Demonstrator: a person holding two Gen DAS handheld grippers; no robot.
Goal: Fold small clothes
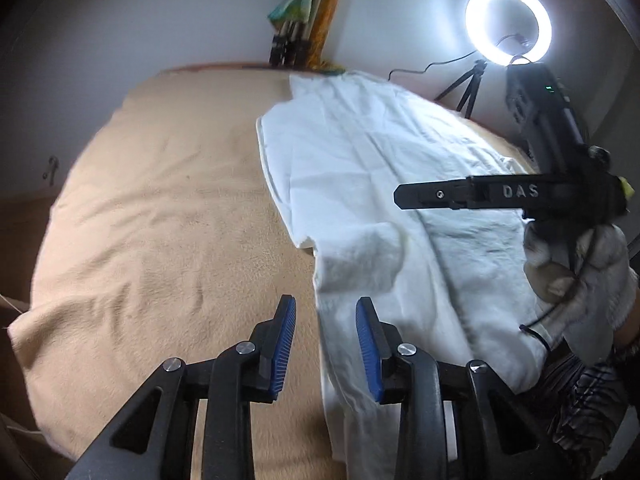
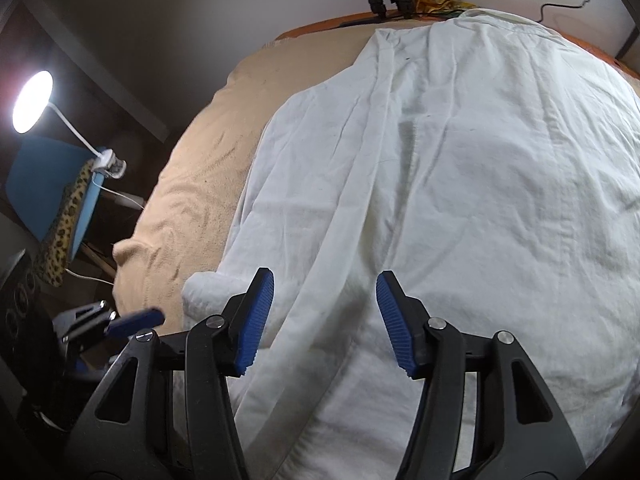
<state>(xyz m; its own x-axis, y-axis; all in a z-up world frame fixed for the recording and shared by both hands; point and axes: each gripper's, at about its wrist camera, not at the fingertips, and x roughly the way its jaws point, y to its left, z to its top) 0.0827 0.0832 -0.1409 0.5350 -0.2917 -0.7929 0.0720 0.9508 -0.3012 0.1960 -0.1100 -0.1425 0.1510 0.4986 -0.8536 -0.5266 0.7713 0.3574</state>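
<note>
A white shirt (image 1: 384, 184) lies spread flat on a beige blanket (image 1: 160, 208), with a sleeve folded in along its left side. It fills most of the right wrist view (image 2: 460, 168). My left gripper (image 1: 326, 312) is open and empty, just above the shirt's near left edge. My right gripper (image 2: 326, 292) is open and empty, hovering over the shirt's lower part. The right gripper also shows side-on in the left wrist view (image 1: 404, 194), held in a gloved hand. The left gripper's tip shows at the lower left of the right wrist view (image 2: 136, 320).
A lit ring light (image 1: 508, 28) on a small tripod stands at the far right by the wall. Tripod legs (image 1: 286, 48) stand at the far edge. A lit desk lamp (image 2: 32, 100) and a blue chair (image 2: 52, 188) are off the left side.
</note>
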